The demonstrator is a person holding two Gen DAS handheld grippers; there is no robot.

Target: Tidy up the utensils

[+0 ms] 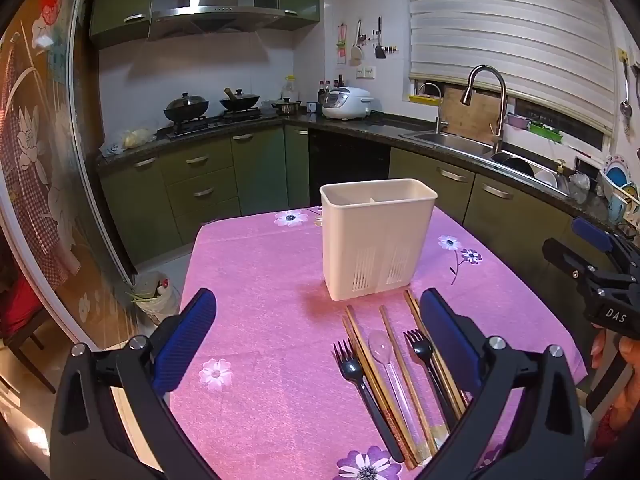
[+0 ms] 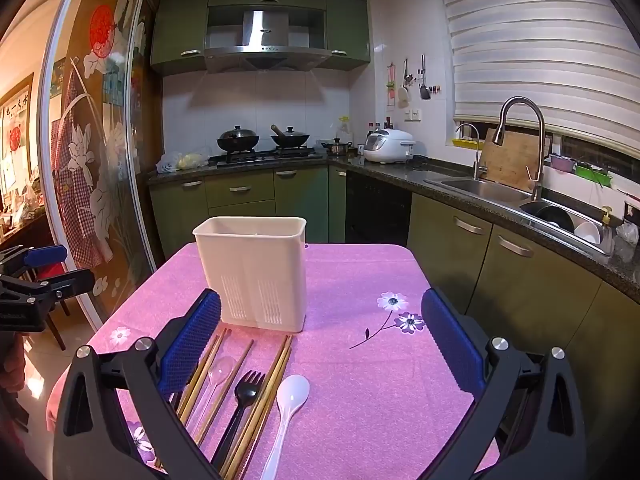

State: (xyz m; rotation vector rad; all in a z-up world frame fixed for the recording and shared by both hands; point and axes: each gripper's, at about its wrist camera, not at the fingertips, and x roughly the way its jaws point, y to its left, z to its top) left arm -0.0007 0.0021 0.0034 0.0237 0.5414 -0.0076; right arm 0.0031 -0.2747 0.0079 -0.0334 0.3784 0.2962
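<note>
Both jaws are spread wide and empty: left gripper [image 1: 318, 344], right gripper [image 2: 320, 346]. Utensils [image 2: 244, 400] are laid before the white holder [image 2: 254, 272] on the table [image 2: 360, 400].

A home kitchen: green cabinets [image 2: 240, 190] under a dark counter, two lidded woks [image 2: 238, 138] on a gas stove beneath a steel range hood [image 2: 266, 46], a rice cooker [image 2: 388, 145], and a sink [image 2: 476, 187] with a gooseneck faucet [image 2: 520, 140].

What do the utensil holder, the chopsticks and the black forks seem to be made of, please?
Utensil holder: likely matte cream plastic, with moulded vent slots. Chopsticks: probably wood or bamboo, tan and dull. Black forks: apparently plastic, slightly glossy.
</note>
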